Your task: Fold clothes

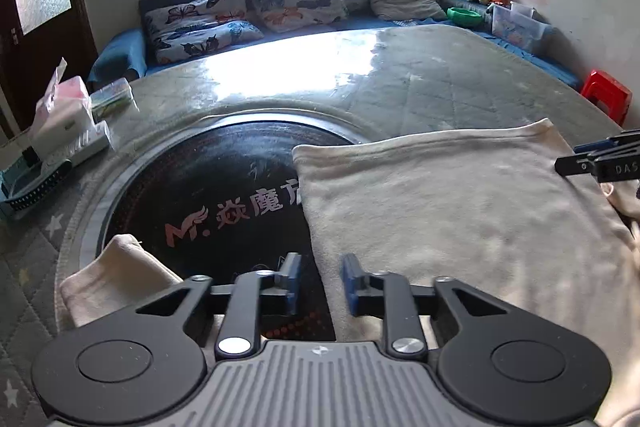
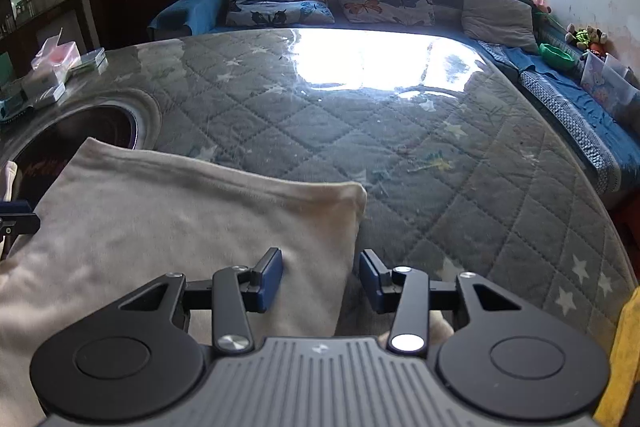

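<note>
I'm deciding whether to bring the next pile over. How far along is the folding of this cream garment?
Done: the cream garment lies flat with a straight folded far edge. In hand: nothing is gripped; the left gripper and right gripper hover with jaws apart at its near left and right edges. Left: a sleeve sticks out at the left, unfolded, and the body looks due another fold.

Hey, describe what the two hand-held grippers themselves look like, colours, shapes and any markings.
Both match. The left hand-held gripper has a ribbed grey body, two round black discs at its sides, black link arms with silver pivot pins, and blue pads on the fingers. The right hand-held gripper has the same build. In the left wrist view its black tip shows white letters. No cables or sleeves are visible.
</note>
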A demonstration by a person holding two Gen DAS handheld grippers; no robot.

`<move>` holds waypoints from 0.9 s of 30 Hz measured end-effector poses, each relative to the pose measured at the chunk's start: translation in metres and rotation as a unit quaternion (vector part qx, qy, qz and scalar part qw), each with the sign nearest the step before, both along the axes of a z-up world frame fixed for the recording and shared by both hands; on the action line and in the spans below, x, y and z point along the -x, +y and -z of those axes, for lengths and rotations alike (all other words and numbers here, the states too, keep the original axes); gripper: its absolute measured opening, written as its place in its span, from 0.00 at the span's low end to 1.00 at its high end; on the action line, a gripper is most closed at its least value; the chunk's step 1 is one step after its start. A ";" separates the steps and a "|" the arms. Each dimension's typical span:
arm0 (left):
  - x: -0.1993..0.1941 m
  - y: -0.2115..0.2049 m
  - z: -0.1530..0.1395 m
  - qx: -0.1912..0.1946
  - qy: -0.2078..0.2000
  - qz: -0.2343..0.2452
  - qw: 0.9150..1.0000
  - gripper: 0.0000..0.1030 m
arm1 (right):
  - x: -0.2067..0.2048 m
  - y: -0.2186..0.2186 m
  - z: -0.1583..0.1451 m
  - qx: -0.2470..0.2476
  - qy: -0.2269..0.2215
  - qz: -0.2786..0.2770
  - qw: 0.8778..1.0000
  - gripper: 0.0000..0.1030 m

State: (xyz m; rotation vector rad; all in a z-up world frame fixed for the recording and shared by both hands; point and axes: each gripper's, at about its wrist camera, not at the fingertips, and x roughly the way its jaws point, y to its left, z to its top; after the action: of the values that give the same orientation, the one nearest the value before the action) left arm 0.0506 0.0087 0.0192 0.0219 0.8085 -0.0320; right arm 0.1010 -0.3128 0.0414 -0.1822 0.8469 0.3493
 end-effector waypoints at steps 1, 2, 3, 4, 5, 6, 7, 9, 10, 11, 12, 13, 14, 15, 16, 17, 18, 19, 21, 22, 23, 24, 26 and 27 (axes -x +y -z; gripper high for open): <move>0.000 0.000 0.000 0.002 -0.002 0.003 1.000 0.08 | -0.001 0.000 0.000 -0.001 0.000 -0.001 1.000 0.41; 0.001 -0.001 0.000 0.001 -0.004 0.005 1.000 0.07 | -0.003 0.002 0.001 -0.001 0.000 -0.002 1.000 0.40; 0.002 -0.002 0.000 -0.004 -0.006 0.005 1.000 0.05 | -0.004 0.003 0.000 -0.002 0.001 -0.004 1.000 0.35; 0.003 -0.002 0.000 -0.009 -0.010 0.004 1.000 0.04 | -0.005 0.005 0.000 -0.003 0.001 -0.006 1.000 0.32; 0.005 -0.003 0.000 -0.015 -0.013 0.003 1.000 0.04 | -0.006 0.007 0.000 -0.002 -0.001 -0.006 1.000 0.30; 0.006 -0.002 0.000 -0.018 -0.015 0.000 1.000 0.04 | -0.006 0.011 -0.002 0.000 -0.003 -0.008 1.000 0.28; 0.008 -0.001 -0.001 -0.019 -0.016 -0.004 1.000 0.03 | -0.006 0.014 -0.002 0.002 -0.004 -0.011 1.000 0.28; 0.012 0.007 -0.003 -0.018 -0.019 -0.013 1.000 0.03 | -0.008 0.023 -0.002 0.005 -0.005 -0.020 1.000 0.28; 0.013 0.011 -0.004 -0.018 -0.021 -0.018 0.999 0.03 | -0.009 0.028 -0.002 0.006 -0.006 -0.024 1.000 0.28; 0.015 0.016 -0.005 -0.017 -0.022 -0.024 0.999 0.03 | -0.010 0.033 -0.002 0.004 -0.007 -0.028 1.000 0.28; 0.017 0.022 -0.006 -0.015 -0.022 -0.030 0.999 0.03 | -0.011 0.039 -0.002 0.003 -0.007 -0.032 0.999 0.28; 0.018 0.027 -0.006 -0.015 -0.022 -0.035 0.999 0.03 | -0.012 0.046 -0.002 0.002 -0.008 -0.037 0.999 0.28; 0.019 0.033 -0.006 -0.015 -0.021 -0.041 0.999 0.03 | -0.014 0.053 -0.002 0.003 -0.011 -0.042 0.999 0.28; 0.021 0.038 -0.006 -0.016 -0.021 -0.047 0.999 0.03 | -0.015 0.061 -0.001 0.002 -0.012 -0.047 0.999 0.28; 0.022 0.043 -0.006 -0.018 -0.021 -0.052 0.998 0.03 | -0.016 0.069 -0.001 0.002 -0.013 -0.052 0.999 0.28; 0.023 0.049 -0.006 -0.019 -0.021 -0.058 0.998 0.03 | -0.017 0.075 0.000 0.001 -0.014 -0.056 0.998 0.28; 0.023 0.055 -0.006 -0.019 -0.021 -0.065 0.998 0.03 | -0.018 0.081 0.000 0.000 -0.015 -0.059 0.998 0.28; 0.022 0.061 -0.006 -0.019 -0.021 -0.071 0.997 0.03 | -0.019 0.088 0.001 -0.001 -0.016 -0.063 0.998 0.28; 0.021 0.073 -0.006 -0.016 -0.019 -0.085 0.996 0.03 | -0.025 0.105 0.002 -0.002 -0.019 -0.073 0.997 0.28; 0.020 0.079 -0.007 -0.010 -0.017 -0.091 0.996 0.04 | -0.027 0.110 0.002 -0.001 -0.020 -0.076 0.997 0.28; 0.020 0.085 -0.007 0.000 -0.014 -0.096 0.995 0.04 | -0.029 0.116 0.003 0.000 -0.022 -0.079 0.997 0.28; 0.021 0.090 -0.009 0.011 -0.013 -0.098 0.995 0.04 | -0.029 0.119 0.002 0.002 -0.024 -0.081 0.996 0.28; 0.026 0.097 -0.014 0.017 -0.019 -0.106 0.994 0.07 | -0.029 0.124 -0.001 0.006 -0.028 -0.085 0.996 0.28; 0.030 0.100 -0.016 0.013 -0.024 -0.113 0.993 0.07 | -0.027 0.125 -0.002 0.007 -0.029 -0.088 0.996 0.29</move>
State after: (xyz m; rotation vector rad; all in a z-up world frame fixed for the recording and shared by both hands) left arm 0.0204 0.1091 0.0354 -0.0933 0.7576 0.1716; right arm 0.1284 -0.1881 0.0435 -0.2800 0.7776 0.5017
